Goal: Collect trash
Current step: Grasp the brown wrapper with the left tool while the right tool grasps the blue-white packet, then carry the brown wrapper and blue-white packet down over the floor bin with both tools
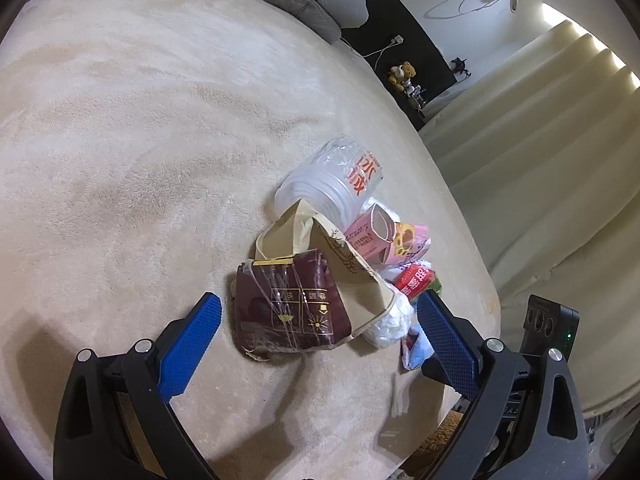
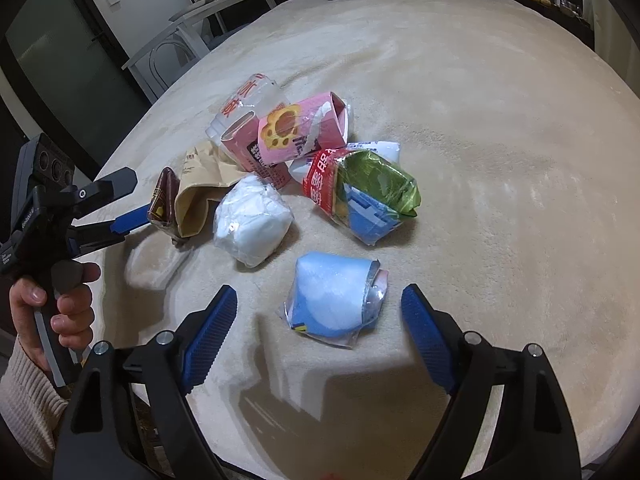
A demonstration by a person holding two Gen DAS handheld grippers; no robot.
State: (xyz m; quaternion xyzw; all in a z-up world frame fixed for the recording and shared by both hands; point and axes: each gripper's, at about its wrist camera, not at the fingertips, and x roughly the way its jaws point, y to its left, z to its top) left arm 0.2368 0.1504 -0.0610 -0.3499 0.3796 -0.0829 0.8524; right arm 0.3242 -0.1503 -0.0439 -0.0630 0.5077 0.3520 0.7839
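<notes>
The right tongs (image 2: 318, 304) stood part open with the blue packet (image 2: 332, 300) lying between their pads, untouched on either side — nothing was held yet. To take it well, I judged, the pads should come down level with the packet's middle and close on its body, not on the crinkled foil end toward the right pad, which would likely slip out. The plush bedspread (image 2: 500, 208) was soft, so pressing down a little before closing would help.

The left tongs (image 1: 320, 312) were wide open and empty, the maroon box (image 1: 284, 308) sitting between and just ahead of the pads; its loose clear wrap looked slippery, so a grip across the box's flat sides seemed best.

Just beyond the right tongs lay a white wad (image 2: 252, 224) and a red-and-green pack (image 2: 364, 196) with large Chinese characters I could not read. Beyond the box, a brown paper bag (image 1: 344, 264) bore a line drawing. Farther off, a pink carton (image 2: 288, 136) showed a paw-print and unreadable dark print, and farthest a clear tub (image 1: 332, 184) carried red Chinese characters — no brand legible
</notes>
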